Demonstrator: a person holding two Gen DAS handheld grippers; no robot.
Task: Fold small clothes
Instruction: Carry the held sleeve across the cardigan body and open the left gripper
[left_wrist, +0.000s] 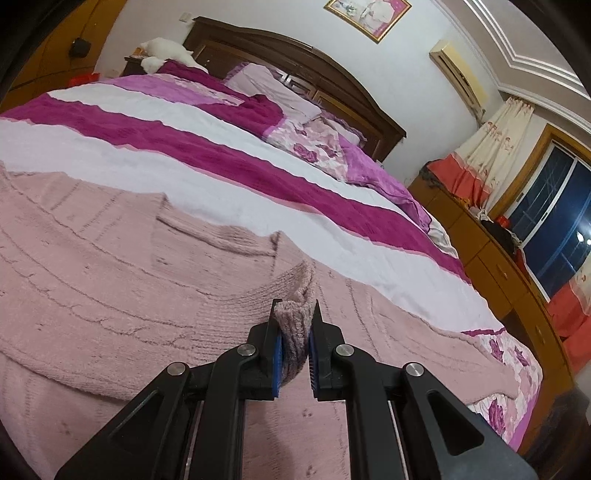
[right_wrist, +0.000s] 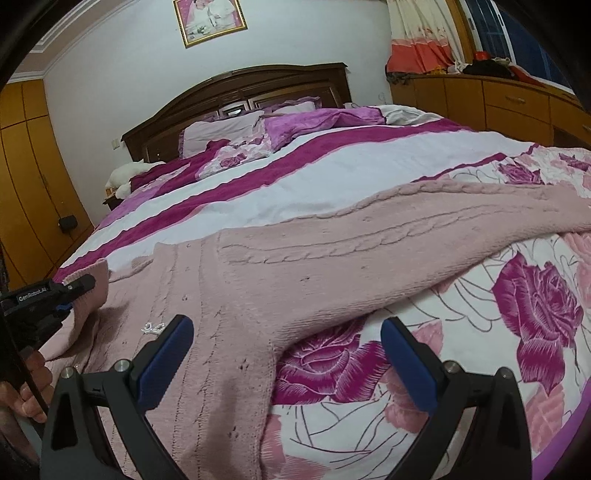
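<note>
A pale pink cable-knit sweater (left_wrist: 110, 266) lies spread on the bed. My left gripper (left_wrist: 294, 314) is shut on a ribbed cuff or hem edge of it, bunched between the blue pads. In the right wrist view the sweater (right_wrist: 295, 266) lies flat with one sleeve (right_wrist: 480, 206) stretched to the right. My right gripper (right_wrist: 286, 339) is open and empty, just above the sweater's side edge near the armpit. The left gripper (right_wrist: 79, 286) shows at the far left of that view, holding pink knit.
The bed cover (left_wrist: 258, 158) has magenta, white and lilac stripes and a rose print (right_wrist: 535, 302) at the near edge. Pillows (right_wrist: 221, 129) and a dark headboard (right_wrist: 240, 88) lie far back. Wooden drawers (right_wrist: 498, 99) stand to the right, a wardrobe (right_wrist: 26, 177) to the left.
</note>
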